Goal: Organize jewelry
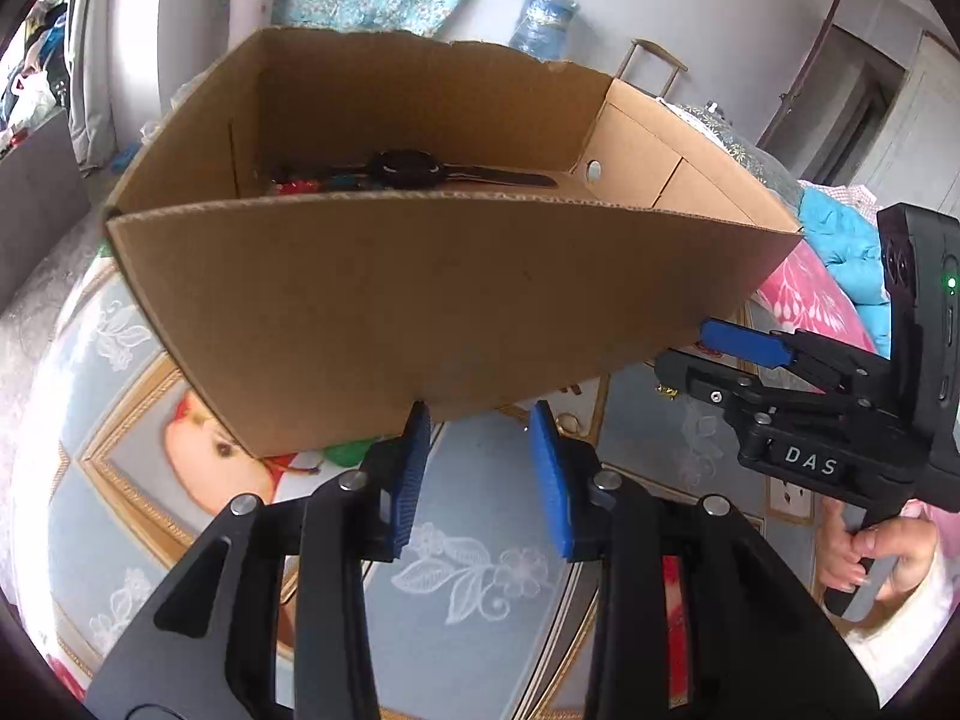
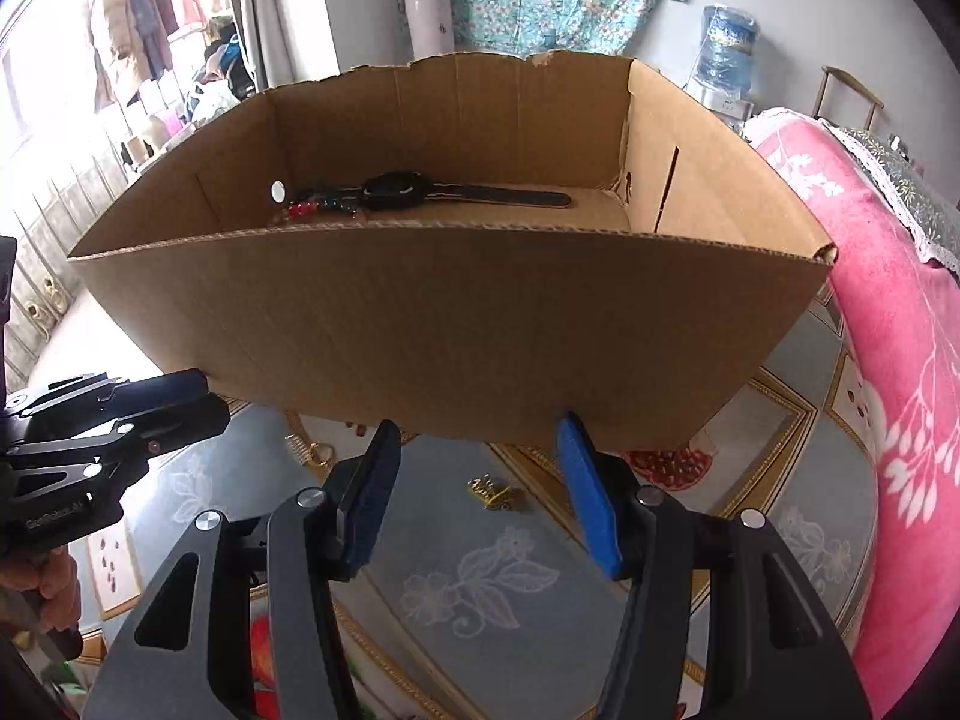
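Note:
An open cardboard box [image 1: 420,300] [image 2: 450,324] stands on a flowered tablecloth. Inside lie a black watch [image 1: 408,168] [image 2: 396,189] and a string of red and dark beads [image 1: 300,186] [image 2: 312,207]. My left gripper [image 1: 480,414] is open and holds nothing, just short of the box's near wall. My right gripper [image 2: 480,426] is also open, and no thing sits between its pads. A small gold trinket [image 2: 493,492] [image 1: 667,390] lies on the cloth below the right gripper's fingers. Each gripper shows in the other's view: the right gripper [image 1: 684,348] and the left gripper [image 2: 210,397].
A gold ring [image 2: 321,452] [image 1: 567,420] lies on the cloth by the box's front edge. Something green [image 1: 345,453] pokes out beside the box's base. A pink blanket [image 2: 870,300] rises on the right. A hand [image 1: 852,552] grips the right gripper's handle.

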The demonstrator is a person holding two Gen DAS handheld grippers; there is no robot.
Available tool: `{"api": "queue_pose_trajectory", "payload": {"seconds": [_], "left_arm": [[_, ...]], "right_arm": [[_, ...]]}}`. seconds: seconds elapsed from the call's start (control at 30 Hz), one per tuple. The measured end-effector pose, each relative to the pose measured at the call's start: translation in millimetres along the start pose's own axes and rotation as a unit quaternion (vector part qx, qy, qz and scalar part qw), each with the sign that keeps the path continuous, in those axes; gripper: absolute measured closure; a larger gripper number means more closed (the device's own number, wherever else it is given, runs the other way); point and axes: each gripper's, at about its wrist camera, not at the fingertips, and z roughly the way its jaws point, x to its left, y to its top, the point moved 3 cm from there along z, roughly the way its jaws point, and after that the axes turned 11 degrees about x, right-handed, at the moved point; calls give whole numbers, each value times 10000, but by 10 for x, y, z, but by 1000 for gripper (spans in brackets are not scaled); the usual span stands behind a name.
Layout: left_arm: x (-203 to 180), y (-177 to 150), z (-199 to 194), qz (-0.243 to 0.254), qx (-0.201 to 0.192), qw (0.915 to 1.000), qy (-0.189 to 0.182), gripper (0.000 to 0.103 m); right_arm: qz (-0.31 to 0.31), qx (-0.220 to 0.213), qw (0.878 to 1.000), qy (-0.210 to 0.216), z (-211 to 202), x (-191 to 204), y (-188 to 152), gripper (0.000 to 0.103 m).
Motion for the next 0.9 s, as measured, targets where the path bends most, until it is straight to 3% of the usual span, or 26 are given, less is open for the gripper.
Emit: {"api": "queue_pose_trajectory", "payload": {"seconds": [0.23,0.43,0.8,0.9], "left_arm": [[16,4,21,-66,-71,9999,-28,71],[-67,-143,3,121,32,9999,-5,71],[-347,-294,-57,448,146,9985,-289,69],[-380,-332,-44,515,94,9985,-151,69]], "right_arm": [[212,104,9997,64,97,-64,-80,49],[9,-41,10000,-60,-9,7,-284,49],[-108,-167,9993,307,-92,46,-594,49],[-54,-226,9991,355,-106,43,-649,49]]}}
